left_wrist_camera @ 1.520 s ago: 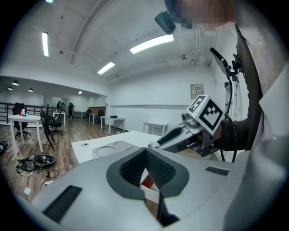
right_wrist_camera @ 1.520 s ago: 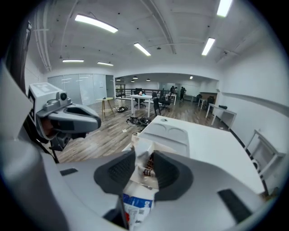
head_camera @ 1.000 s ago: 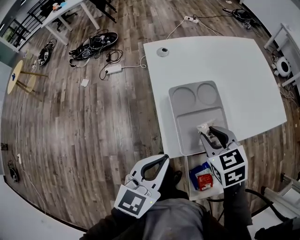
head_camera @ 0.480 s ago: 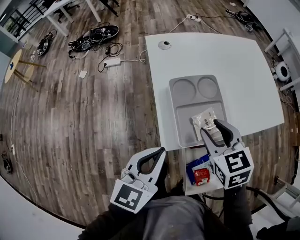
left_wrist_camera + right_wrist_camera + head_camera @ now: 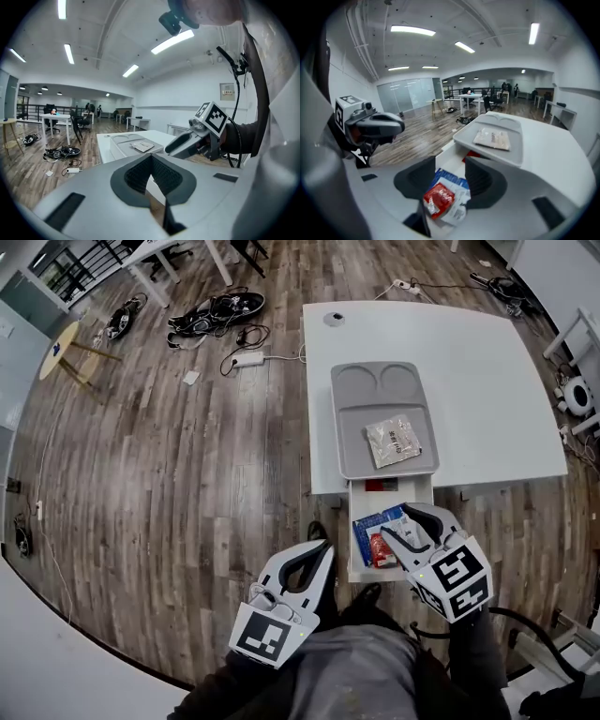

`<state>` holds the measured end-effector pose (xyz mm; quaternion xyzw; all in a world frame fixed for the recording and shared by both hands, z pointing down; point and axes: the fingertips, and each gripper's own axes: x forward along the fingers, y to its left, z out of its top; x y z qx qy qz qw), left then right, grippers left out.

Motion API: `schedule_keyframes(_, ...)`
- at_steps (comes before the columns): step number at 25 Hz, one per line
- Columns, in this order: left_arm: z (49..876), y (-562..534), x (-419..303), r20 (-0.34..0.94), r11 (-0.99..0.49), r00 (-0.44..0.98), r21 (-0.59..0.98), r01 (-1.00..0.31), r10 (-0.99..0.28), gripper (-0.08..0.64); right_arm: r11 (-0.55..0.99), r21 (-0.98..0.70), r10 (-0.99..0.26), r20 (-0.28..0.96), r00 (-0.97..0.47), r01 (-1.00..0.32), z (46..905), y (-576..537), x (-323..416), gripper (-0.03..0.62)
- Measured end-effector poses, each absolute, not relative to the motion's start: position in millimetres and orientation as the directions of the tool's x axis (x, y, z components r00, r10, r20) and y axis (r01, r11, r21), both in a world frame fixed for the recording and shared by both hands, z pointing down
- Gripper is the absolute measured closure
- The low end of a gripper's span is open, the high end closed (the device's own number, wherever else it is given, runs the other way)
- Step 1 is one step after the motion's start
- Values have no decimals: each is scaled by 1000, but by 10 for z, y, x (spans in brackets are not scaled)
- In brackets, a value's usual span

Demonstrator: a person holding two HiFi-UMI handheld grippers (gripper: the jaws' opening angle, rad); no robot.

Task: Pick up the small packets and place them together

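Clear packet [image 5: 393,442] lies in grey tray [image 5: 356,454] (large compartment); red packet [image 5: 380,549] in bin [image 5: 413,495].

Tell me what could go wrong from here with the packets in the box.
The right gripper, its jaws just opened and gripping nothing, hangs over the box. The red packet overlaps the blue packet, so closing may catch both. The tray seems to jut over the box's far end; a lifted packet might bump it.
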<state>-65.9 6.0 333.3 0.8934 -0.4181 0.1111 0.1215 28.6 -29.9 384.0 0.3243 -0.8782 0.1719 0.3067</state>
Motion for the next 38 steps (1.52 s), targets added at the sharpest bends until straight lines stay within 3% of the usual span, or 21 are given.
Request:
schedule_keyframes(8,3491,201,-763,320,-573,585,141,-807,-745,572,824,-74,-279,811,-514,-562,4537,171,213,394)
schedule_keyframes(21,3651,-188,-941,337,-578,608,196,-792,-719,572,864,-91,-122,917,-380,-495,4844,123,26,396)
schedule_keyframes(23,3663,-233,-946,338,-581,611,199,-789,-716,572,864,-87,-120,921,-371,-495,4849,100,35,426)
schedule_keyframes(27,3647,-268,-909,333,-594,622,194,-781,-709,572,861,-87,-140,906,-399,-501,4824,87,1,564)
schedule_keyframes(38,3432,-104,-680,291,-618,629,141,-773,-721,572,806,-50,-327,792,-515,-590,4260,-104,148,584)
